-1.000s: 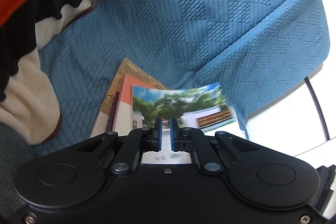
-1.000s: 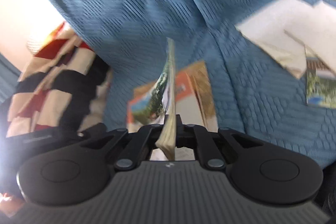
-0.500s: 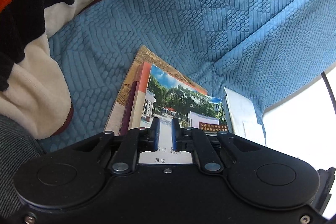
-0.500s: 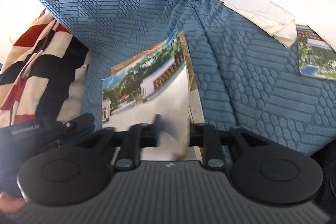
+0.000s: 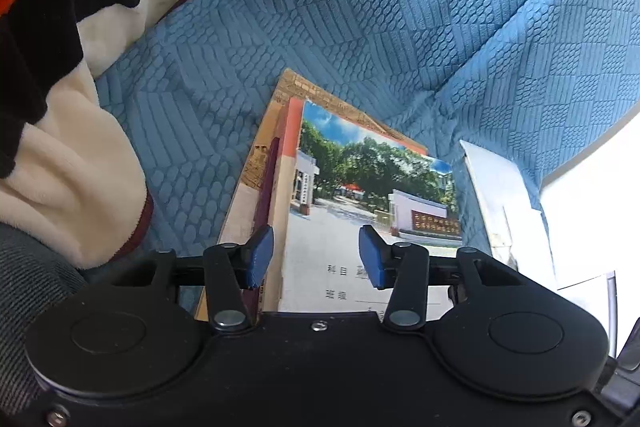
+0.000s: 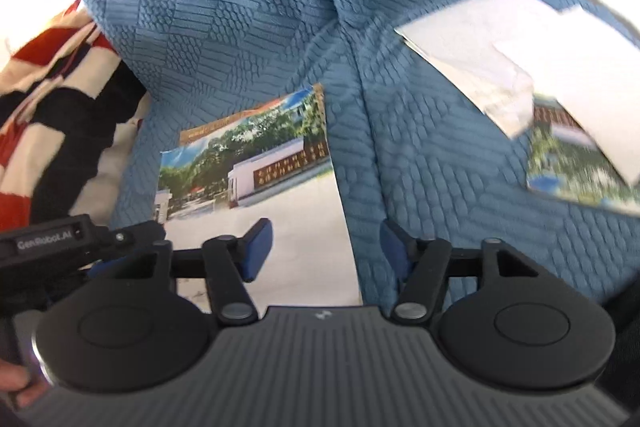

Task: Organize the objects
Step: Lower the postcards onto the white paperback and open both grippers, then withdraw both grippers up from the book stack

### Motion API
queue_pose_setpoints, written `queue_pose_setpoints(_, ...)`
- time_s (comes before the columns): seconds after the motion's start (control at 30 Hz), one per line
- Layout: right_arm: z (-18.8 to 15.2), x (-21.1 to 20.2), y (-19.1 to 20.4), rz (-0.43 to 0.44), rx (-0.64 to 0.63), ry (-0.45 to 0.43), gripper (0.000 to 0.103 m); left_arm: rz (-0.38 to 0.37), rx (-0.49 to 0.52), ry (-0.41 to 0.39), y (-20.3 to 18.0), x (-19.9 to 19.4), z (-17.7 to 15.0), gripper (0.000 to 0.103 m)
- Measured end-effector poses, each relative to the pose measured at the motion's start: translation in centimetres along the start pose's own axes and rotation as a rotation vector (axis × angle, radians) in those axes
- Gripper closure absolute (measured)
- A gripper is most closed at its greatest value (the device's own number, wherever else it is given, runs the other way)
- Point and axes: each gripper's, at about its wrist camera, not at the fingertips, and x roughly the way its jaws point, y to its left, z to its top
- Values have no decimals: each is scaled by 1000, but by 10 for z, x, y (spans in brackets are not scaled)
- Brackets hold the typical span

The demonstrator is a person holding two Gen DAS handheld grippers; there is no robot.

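Observation:
A notebook with a photo cover of trees and a gate (image 5: 372, 195) lies on top of a small stack of books (image 5: 264, 163) on the blue textured sofa cover (image 5: 360, 7). My left gripper (image 5: 316, 261) is open and empty just above the notebook's near edge. In the right wrist view the same notebook (image 6: 256, 163) lies flat; my right gripper (image 6: 326, 247) is open and empty over its right edge. Another photo-cover notebook (image 6: 576, 167) lies at the right under white papers (image 6: 500, 47).
A red, black and cream striped blanket (image 5: 60, 27) is bunched at the left. A white sheet (image 5: 500, 195) lies right of the stack, by the sofa's edge. The left gripper's body (image 6: 60, 239) shows at the left in the right wrist view.
The right gripper held the notebook upright, laid it flat on the stack and opened. The left gripper's fingers, nearly shut before, have opened wide over it.

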Motion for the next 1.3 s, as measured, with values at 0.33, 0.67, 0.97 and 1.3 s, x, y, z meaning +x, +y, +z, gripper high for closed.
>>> queue_pose_setpoints(0.33,-1,14,11,24,-29,3,77,38,7,22,4,10,0,68)
queue_pose_setpoints(0.67,6,9,9,26,13,18,78,32,18,26,4,7,2,70)
queue_pose_setpoints(0.97,28,-49,23,64,-31,-89,78,16,63,-52,-17,-34,4,66)
queue_pose_setpoints(1.3,47,-141,42,106,-113,-204,78,-49,143,-159,-62,-114,16,64)
